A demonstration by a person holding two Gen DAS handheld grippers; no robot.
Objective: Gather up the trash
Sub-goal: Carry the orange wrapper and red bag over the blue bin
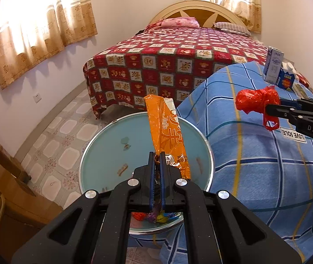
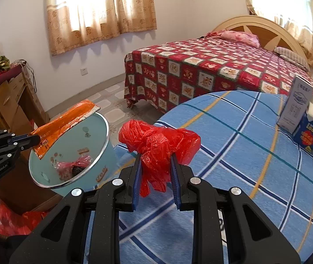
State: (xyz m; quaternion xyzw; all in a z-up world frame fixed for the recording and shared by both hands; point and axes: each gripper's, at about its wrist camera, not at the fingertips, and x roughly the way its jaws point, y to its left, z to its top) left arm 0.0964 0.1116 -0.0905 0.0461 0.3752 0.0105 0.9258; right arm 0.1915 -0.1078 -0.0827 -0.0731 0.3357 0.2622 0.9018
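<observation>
Trash is in both of your hands right now. Your left hand-held gripper [image 1: 156, 156] is pinching the bottom end of a long orange wrapper [image 1: 167, 132], and the wrapper sticks up and away from the fingers. It hangs right over the open mouth of the light blue bin [image 2: 103, 121], so this hand is the nearer one to the bin. Your right hand-held gripper [image 2: 156, 160] is squeezing a scrunched red plastic bag [image 2: 158, 140]. That bag is above the blue checked cloth on the tabletop [image 2: 244, 154], off to the right of the bin, so it needs to go left to get over the rim. Some trash already lies at the bottom of the bin. Two small cartons [image 2: 297, 112] stand at the far right of the tabletop. Behind it all is the bed [image 2: 200, 66] with a red patterned cover.
</observation>
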